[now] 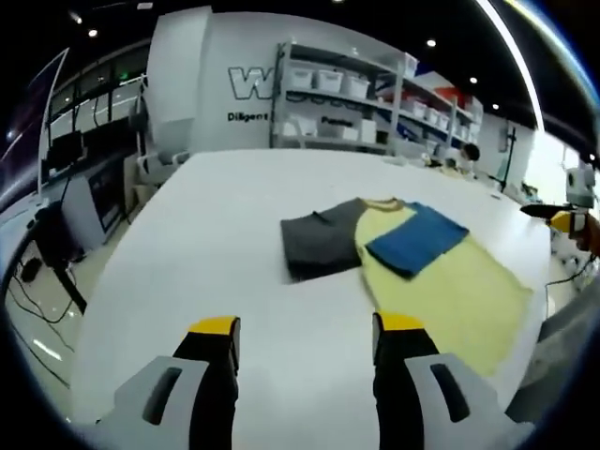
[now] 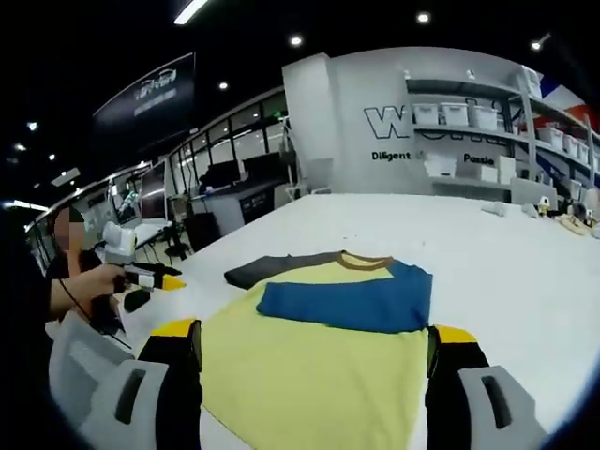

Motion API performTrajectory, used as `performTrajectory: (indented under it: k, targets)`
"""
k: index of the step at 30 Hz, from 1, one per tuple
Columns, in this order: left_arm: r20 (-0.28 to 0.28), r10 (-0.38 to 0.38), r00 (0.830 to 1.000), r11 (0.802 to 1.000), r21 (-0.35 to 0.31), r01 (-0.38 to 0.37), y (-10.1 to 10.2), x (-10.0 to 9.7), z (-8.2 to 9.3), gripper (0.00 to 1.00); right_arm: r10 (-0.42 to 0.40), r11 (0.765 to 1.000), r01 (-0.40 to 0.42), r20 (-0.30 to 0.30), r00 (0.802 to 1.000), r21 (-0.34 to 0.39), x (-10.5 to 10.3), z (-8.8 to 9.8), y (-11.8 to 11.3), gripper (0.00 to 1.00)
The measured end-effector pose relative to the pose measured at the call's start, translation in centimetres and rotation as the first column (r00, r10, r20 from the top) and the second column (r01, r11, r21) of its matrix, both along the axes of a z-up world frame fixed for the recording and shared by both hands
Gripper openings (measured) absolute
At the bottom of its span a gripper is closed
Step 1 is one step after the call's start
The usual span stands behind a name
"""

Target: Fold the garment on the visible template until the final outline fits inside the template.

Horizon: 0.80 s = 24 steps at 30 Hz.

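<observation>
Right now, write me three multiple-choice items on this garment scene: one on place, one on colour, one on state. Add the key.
1. Where does the blue sleeve lie?
A. Folded over the yellow body
B. Hanging off the table
C. On the shelves

2. What colour is the other sleeve?
A. Red
B. Dark grey
C. White

3. How do the right gripper jaws stand?
A. Shut on the shirt
C. Shut on nothing
B. Open, apart over the shirt

Key: 1 A, the blue lies across the yellow chest of the shirt; 2 B, it spreads grey on the white table; 3 B, a wide gap shows between the yellow-tipped jaws.
</observation>
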<state>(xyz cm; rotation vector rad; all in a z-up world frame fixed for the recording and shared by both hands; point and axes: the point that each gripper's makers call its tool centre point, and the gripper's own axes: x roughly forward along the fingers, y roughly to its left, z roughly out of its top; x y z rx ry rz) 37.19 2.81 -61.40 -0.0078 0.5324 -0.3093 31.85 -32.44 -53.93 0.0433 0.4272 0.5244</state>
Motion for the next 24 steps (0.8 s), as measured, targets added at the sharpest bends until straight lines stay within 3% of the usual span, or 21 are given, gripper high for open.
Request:
performTrajectory:
  k: [10,16,20,24]
  targets:
    - [0.005,0.013,1.0,1.0,0.013,-0.013,-0.6,4.2,-1.5,0.43,-0.005,0.999,0.005,-0.014,1.0,-0.032,-1.4,-0.6,-0.7,0.99]
    - [-0.006,0.008,1.0,0.998,0.056,-0.007,-0.9,6.1,-3.0,0.37,-0.026,0.999,0.026,-0.022,0.999,-0.029,-1.7,-0.8,-1.4,0.99]
    - [-0.025,0.019,1.0,0.999,0.048,-0.017,-0.9,6.8,-4.2,0.28,-0.041,0.999,0.041,-0.023,0.999,-0.025,-1.7,-0.9,-1.7,0.98]
    - [-0.033,0.039,0.999,0.999,0.026,-0.038,-1.0,7.6,-4.9,0.26,-0.057,0.998,0.056,-0.032,0.998,-0.033,-1.7,-1.3,-2.3,0.97]
